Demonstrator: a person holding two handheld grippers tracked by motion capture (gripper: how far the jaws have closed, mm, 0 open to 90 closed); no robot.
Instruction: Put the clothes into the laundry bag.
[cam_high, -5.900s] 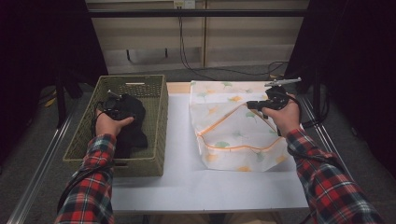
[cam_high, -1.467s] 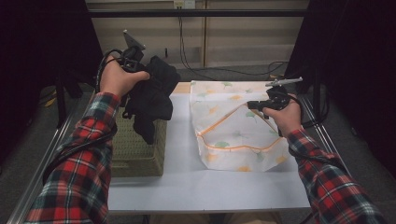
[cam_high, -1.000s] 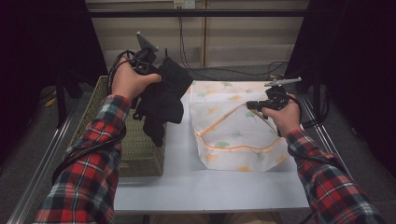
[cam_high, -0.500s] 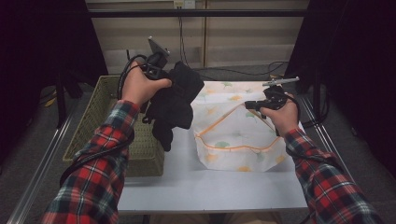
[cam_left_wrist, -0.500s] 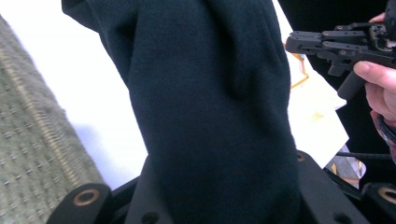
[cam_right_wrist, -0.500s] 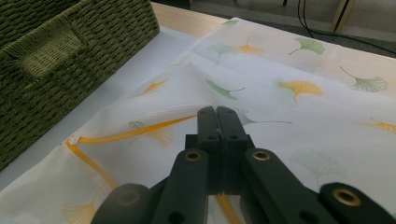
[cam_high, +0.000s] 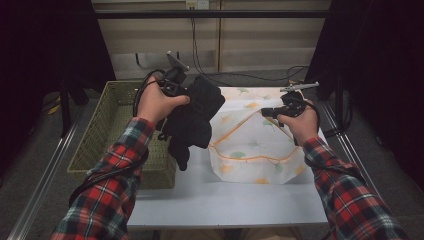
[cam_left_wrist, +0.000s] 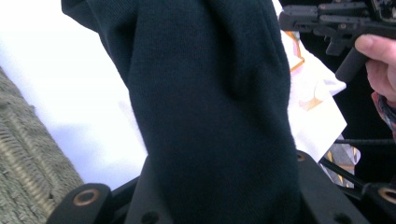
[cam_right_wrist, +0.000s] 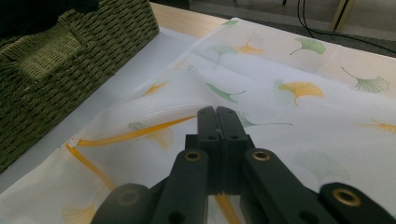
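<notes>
**Dark garment heading for the mesh bag**

High view: left gripper (cam_high: 187, 92) clamps the black garment (cam_high: 192, 117), hanging over the gap between wicker basket (cam_high: 107, 125) & leaf-print laundry bag (cam_high: 255, 135). Right gripper (cam_high: 272, 111) pinches the bag's orange-edged mouth. Best move, imo: lift that edge higher and feed the dangling end in first.

Left gripper view: garment (cam_left_wrist: 210, 102) fills the jaws, firm hold; other hand's gripper (cam_left_wrist: 336, 21) is near, so mind a clash.

Right gripper view: jaws shut tight on the bag (cam_right_wrist: 299, 116) fabric; basket wall (cam_right_wrist: 70, 60) close by, nothing blocks the opening.
</notes>
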